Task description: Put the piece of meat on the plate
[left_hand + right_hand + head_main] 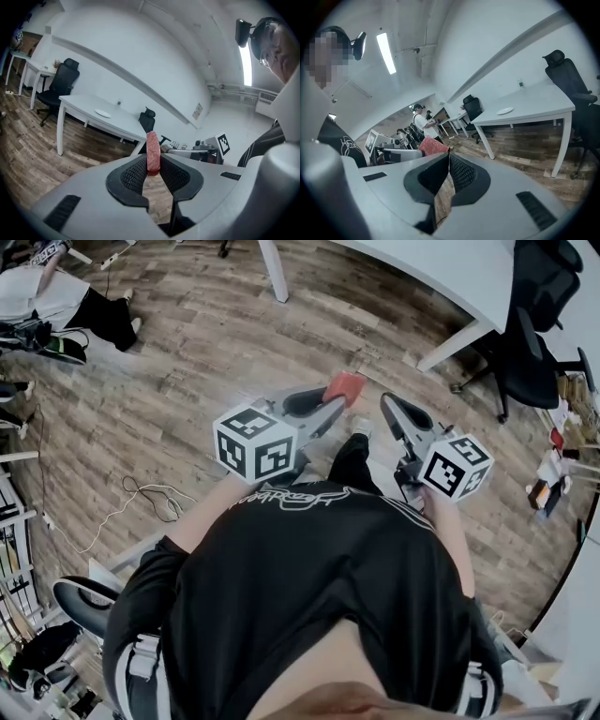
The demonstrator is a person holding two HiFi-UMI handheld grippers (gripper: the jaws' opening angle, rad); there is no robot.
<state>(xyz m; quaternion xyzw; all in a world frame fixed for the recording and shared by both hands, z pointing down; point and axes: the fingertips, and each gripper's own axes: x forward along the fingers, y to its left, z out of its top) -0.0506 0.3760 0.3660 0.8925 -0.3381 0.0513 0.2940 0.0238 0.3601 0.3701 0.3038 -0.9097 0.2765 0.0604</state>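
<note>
The piece of meat (153,151), a flat red slab, stands on edge between the dark pads of my left gripper (153,162), which is shut on it. From the head view the meat (344,387) shows at the tip of the left gripper (334,402), held over the wood floor in front of the person's body. My right gripper (389,407) is beside it to the right, a short way apart. Its jaws (449,154) meet at the tips with nothing between them, and the meat (433,146) shows just left of them. A small white plate (102,113) lies on a white table (84,105), some way ahead; the plate (505,110) also appears in the right gripper view.
A black office chair (60,84) stands left of the table and another (567,79) at its right end. A white table leg (455,343) and a chair (530,352) are ahead to the right. A cable (150,498) lies on the floor. Other people (423,123) stand further back.
</note>
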